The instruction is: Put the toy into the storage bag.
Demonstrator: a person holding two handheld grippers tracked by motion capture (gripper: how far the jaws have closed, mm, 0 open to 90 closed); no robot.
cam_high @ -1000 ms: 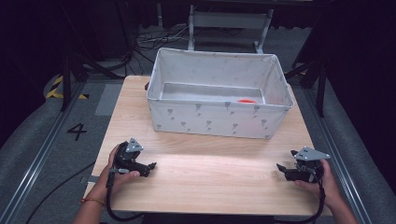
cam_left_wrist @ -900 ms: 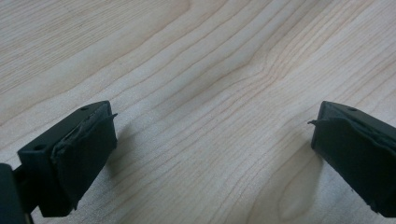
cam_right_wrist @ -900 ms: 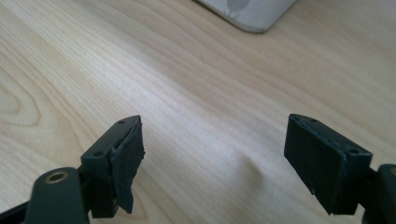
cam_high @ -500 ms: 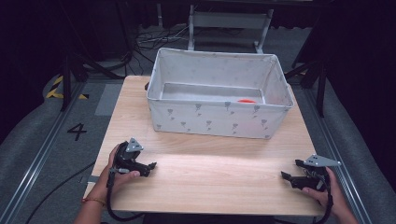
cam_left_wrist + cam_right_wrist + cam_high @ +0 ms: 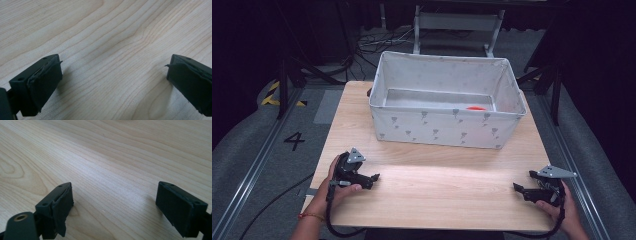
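Observation:
A grey fabric bin (image 5: 442, 127) with a small pattern stands at the back of the wooden table (image 5: 437, 175). Something small and orange-red (image 5: 475, 108) lies on its floor near the right wall. My left gripper (image 5: 373, 178) rests low on the table at the front left, held by a hand. In the left gripper view its jaws stand wide apart over bare wood (image 5: 110, 72), so my left gripper (image 5: 113, 72) is open and holds nothing. My right gripper (image 5: 518, 188) sits at the front right corner. My right gripper (image 5: 115, 200) is open too, over bare wood.
Dark floor, cables and a metal frame (image 5: 457, 22) lie beyond the bin. A floor marking "4" (image 5: 294, 140) is left of the table. The table's front edge runs just behind both hands.
My right gripper has moved down and to the right, toward the table's front right corner. The left gripper has stayed in place.

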